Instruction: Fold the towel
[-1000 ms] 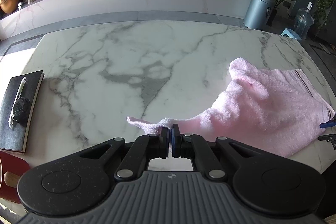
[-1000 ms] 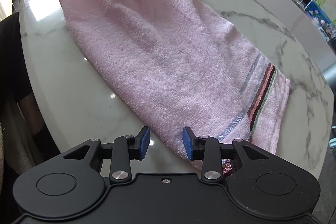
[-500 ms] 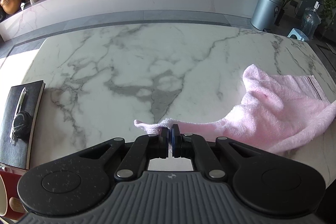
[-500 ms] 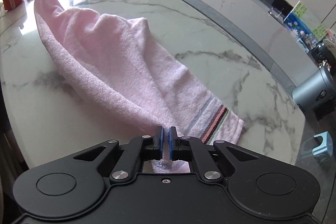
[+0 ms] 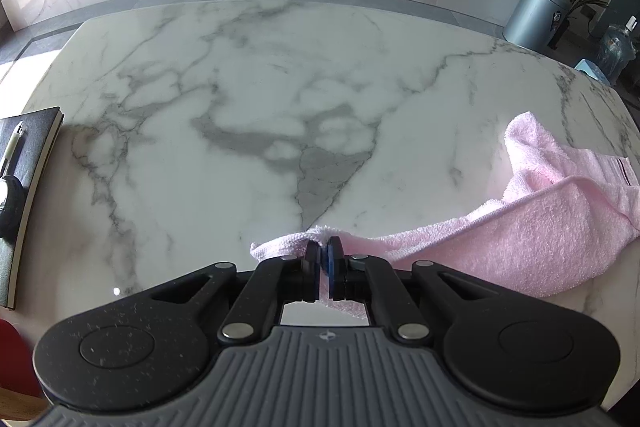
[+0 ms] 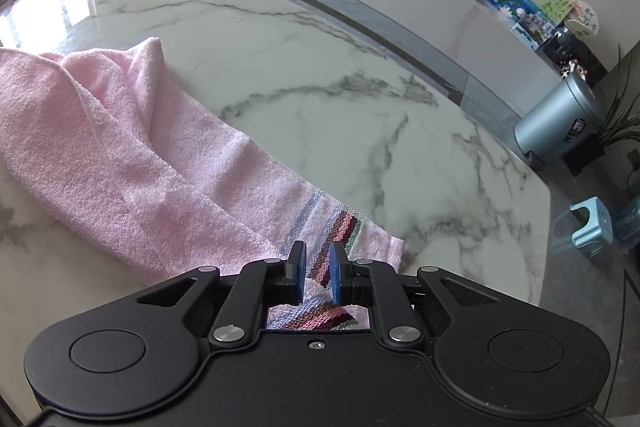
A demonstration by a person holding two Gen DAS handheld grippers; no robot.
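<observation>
One item: pink towel (image 6: 132, 163), lying bunched along the near side of the marble bench (image 5: 280, 87), striped end toward your right hand.
Handling: judged soft, light and limp terry; it will sag and drag between holds, so take corners or hems, not the middle.
Left gripper (image 5: 324, 259): fingers closed tight on a plain corner of the towel, which pokes out just past the tips.
Right gripper (image 6: 317, 269): fingers opening, striped hem lying between them; the pads appear clear of the cloth, though the view there is cramped.
Pose: both grippers pitch steeply down at the bench, low over its near edge.
Risk: you may lose the striped corner.
</observation>
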